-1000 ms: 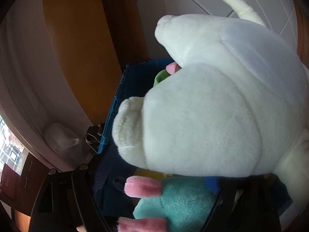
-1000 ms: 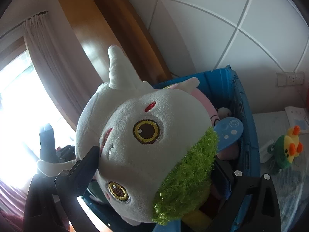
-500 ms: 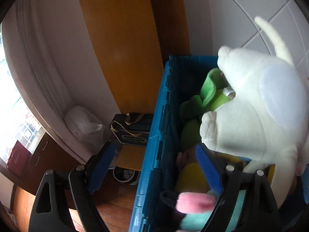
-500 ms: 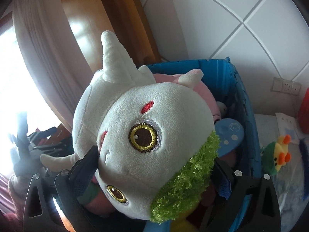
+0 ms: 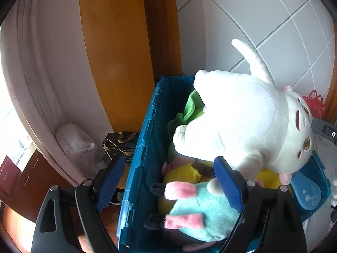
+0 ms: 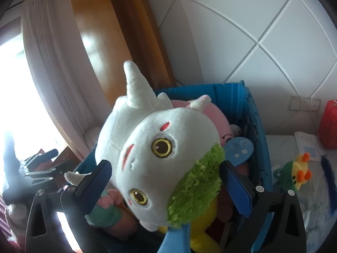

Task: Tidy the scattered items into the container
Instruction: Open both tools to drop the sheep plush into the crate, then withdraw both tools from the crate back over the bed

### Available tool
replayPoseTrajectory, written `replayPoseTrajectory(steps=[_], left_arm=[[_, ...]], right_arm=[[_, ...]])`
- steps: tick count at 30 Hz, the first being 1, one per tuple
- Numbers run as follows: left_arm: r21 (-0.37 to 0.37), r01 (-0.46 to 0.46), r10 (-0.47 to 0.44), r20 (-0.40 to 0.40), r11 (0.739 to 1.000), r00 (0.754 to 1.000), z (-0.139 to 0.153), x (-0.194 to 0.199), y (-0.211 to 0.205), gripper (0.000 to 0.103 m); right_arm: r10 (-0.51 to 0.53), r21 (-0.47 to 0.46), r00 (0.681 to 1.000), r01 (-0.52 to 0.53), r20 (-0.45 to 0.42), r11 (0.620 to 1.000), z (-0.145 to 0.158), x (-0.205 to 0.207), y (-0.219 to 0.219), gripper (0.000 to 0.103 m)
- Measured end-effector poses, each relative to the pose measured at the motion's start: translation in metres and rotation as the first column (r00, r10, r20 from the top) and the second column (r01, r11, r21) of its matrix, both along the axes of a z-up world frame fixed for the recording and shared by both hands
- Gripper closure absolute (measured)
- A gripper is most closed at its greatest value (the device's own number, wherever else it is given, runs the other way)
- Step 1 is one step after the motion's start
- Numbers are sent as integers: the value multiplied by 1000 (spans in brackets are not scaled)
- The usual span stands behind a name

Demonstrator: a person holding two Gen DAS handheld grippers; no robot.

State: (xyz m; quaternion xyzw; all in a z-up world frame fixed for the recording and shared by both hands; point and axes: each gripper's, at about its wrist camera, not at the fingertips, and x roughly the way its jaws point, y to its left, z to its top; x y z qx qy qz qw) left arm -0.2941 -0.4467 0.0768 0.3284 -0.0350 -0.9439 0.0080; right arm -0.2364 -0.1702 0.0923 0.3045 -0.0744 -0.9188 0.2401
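Plush unicorn point(image 6: 155, 154), white with one horn, amber eyes, red face marks and a curly green patch, sat atop the heap in the blue crate point(image 5: 143, 154). Right tool point(image 6: 166, 181) gripped its head, a pad on each side. Left tool point(image 5: 168, 181) stood wide and empty, straddling the crate's left wall. Beneath the unicorn lay a teal plush point(image 5: 202, 213) with pink feet, a yellow toy point(image 5: 181, 175) and green cloth point(image 5: 189, 107). On the desk point(image 6: 284, 143) to the right of the crate lay a green-and-yellow duck toy point(image 6: 294, 172) and a red object point(image 6: 328, 124).
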Motion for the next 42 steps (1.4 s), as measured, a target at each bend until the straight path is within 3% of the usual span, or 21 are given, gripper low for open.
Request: replayPoseTrajectory(steps=[11, 23, 28, 42], left_arm=[[48, 62, -62, 1, 997, 998, -5, 55, 36, 17], [52, 36, -36, 3, 998, 999, -31, 109, 57, 17], [78, 23, -24, 14, 997, 1000, -39, 126, 63, 17], [66, -22, 22, 1, 998, 1000, -40, 168, 85, 17]], right_arm=[[-27, 36, 999, 27, -19, 999, 13, 66, 17, 0], [-29, 189, 995, 46, -92, 981, -16, 132, 15, 0], [-24, 179, 995, 40, -95, 983, -19, 153, 27, 0], [15, 176, 998, -5, -56, 984, -34, 184, 54, 0]])
